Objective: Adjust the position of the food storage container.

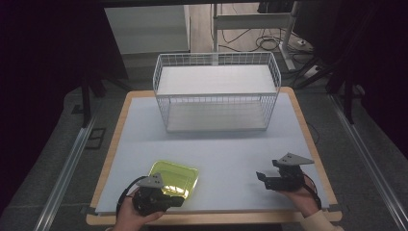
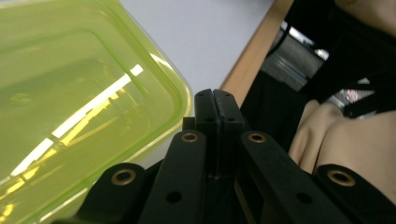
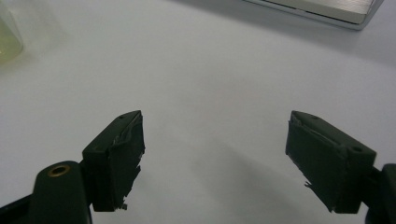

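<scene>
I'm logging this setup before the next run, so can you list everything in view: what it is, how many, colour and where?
container: one, translucent yellow-green, shallow and empty, near left part of the table, beside the left jaws.
wire basket: one, white, two-level, far middle of the table.
table: one, pale grey-white top with a wooden edge, centre of the high view.
cables: several, dark, on the floor behind the table.
left hand-held gripper: one, black, jaws shut with nothing between them, tips next to the container's corner.
right hand-held gripper: one, black, jaws open over bare table, near right.
hands: two, at the table's near edge, one on each gripper.
</scene>
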{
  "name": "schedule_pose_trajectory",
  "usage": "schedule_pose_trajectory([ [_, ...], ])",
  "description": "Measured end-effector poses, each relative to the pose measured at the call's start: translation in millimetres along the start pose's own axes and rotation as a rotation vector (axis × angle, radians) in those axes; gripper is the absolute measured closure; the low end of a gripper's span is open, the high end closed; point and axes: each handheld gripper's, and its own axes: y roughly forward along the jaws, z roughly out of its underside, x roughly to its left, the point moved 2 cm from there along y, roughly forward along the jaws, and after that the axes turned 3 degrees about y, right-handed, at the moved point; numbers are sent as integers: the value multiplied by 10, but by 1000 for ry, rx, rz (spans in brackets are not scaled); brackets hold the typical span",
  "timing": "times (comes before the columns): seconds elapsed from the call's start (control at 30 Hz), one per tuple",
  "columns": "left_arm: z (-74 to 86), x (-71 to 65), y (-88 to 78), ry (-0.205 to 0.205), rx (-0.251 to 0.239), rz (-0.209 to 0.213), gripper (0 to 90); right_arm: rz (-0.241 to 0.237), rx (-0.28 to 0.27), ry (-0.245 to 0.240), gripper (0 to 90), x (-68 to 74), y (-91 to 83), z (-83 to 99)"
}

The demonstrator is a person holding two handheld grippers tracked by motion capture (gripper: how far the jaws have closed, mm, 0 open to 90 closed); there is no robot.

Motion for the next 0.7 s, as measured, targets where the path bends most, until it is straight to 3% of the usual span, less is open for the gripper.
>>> schedule_pose_trajectory([
  [0.2, 11, -13, 59, 15, 28, 9, 900, 0, 1, 0, 197, 0, 2, 1],
  [0.4, 18, 19, 121, 17, 57, -23, 900, 0, 4, -1, 197, 5, 8, 3],
  [0.7, -37, 32, 209, 24, 54, -33, 900, 2, 5, -3, 197, 6, 12, 3],
])
